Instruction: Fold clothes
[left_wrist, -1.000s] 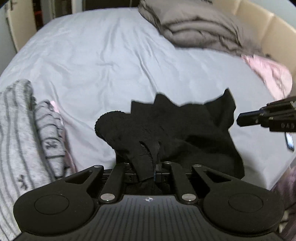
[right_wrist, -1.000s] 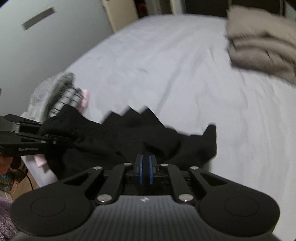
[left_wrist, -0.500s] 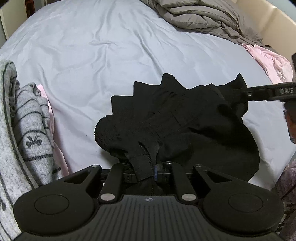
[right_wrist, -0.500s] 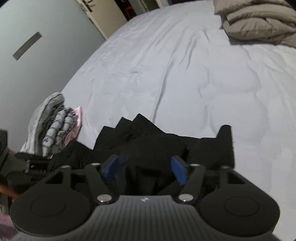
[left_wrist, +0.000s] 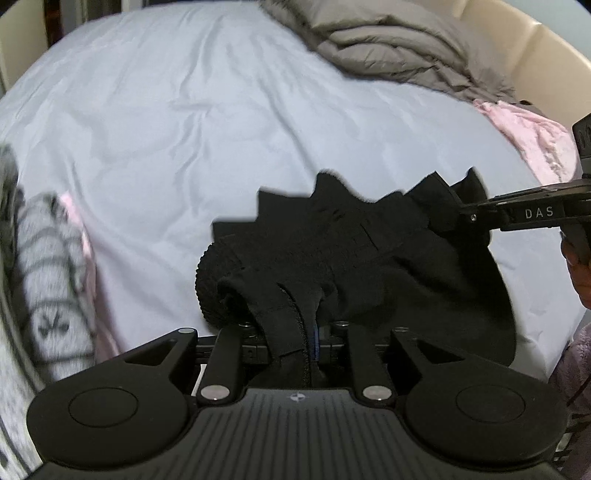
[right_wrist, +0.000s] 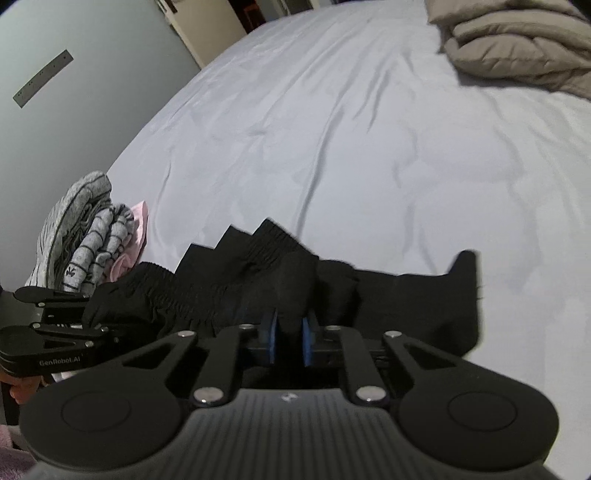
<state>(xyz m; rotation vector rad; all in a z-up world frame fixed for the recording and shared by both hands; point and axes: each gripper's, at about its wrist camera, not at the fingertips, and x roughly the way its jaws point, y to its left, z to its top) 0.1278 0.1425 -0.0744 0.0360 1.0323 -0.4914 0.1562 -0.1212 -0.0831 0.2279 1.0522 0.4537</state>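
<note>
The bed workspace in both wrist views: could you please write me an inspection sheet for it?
Surface: bed sheet, pale, wrinkled.
Job's things: black garment, bunched at the near edge.
Clutter: striped grey clothes stacked at the left; pink cloth; taupe duvet at the far end.
Grippers: left gripper shut on black garment; right gripper shut on a fold of it.
Cables: nothing seen.
Surroundings: beige headboard; grey wall.

Black garment (left_wrist: 388, 266), pale lilac sheet (left_wrist: 184, 110), grey striped clothes (right_wrist: 85, 236).
</note>
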